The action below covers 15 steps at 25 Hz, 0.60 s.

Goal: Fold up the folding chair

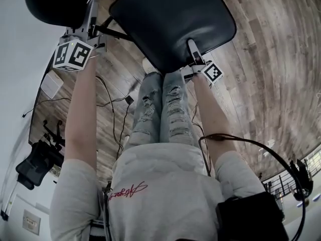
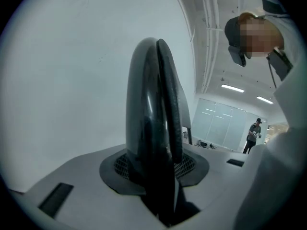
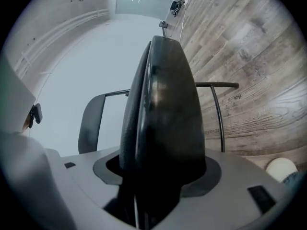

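Note:
The folding chair stands open in front of me in the head view, its dark seat (image 1: 170, 19) at the top middle and its dark backrest (image 1: 55, 4) at the top left. My left gripper (image 1: 92, 14) reaches up beside the backrest's edge and the metal frame. In the left gripper view its jaws (image 2: 156, 41) stand together against the white wall with nothing visible between them. My right gripper (image 1: 191, 46) lies on the seat's front edge. In the right gripper view its jaws (image 3: 158, 38) are together, and beyond them are the backrest (image 3: 91, 123) and a thin frame tube (image 3: 218, 109).
The chair stands on a wood plank floor (image 1: 271, 59). Black cables (image 1: 113, 104) trail across it by my legs. A white box (image 1: 51, 84) and a black wheeled chair (image 1: 35, 159) are at the left by the wall. A person (image 2: 253, 135) stands far off.

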Available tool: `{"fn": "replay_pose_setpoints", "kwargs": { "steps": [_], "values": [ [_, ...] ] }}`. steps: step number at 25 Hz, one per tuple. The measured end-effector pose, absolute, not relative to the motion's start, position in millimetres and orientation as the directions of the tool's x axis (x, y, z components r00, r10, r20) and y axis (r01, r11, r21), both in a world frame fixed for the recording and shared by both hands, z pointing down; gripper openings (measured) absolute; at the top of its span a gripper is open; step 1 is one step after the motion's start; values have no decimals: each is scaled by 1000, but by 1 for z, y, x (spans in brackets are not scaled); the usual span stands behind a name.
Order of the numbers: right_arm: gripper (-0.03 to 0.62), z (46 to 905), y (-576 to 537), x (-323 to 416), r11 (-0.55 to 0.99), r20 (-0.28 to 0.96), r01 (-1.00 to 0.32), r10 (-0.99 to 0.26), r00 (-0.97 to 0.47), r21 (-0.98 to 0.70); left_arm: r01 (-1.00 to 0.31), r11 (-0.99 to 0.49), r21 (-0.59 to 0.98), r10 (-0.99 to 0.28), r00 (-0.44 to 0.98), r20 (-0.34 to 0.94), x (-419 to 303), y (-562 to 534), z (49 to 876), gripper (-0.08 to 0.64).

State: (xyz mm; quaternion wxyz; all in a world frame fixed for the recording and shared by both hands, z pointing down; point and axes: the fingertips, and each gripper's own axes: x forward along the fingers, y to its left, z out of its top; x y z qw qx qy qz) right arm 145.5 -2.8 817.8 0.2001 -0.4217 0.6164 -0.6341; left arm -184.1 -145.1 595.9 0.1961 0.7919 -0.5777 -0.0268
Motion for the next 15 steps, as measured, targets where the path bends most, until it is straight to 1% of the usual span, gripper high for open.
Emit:
{"fn": "replay_pose_setpoints", "kwargs": {
  "steps": [4, 7, 11, 15],
  "values": [
    [289, 781, -13, 130, -231, 355, -284, -758, -547, -931, -893, -319, 317, -912, 381, 155, -180, -142, 565, 149],
    [263, 747, -30, 116, -276, 386, -276, -749, -538, -921, -887, -336, 318, -906, 397, 148, -177, -142, 552, 86],
    [240, 713, -48, 95, -352, 469, -313, -721, -510, -882, -879, -366, 306, -894, 423, 149, -181, -148, 539, 77],
    [211, 674, -85, 70, -367, 490, -329, -714, -500, -870, -866, -394, 309, -882, 450, 138, -193, -171, 523, 67]
  ]
}}
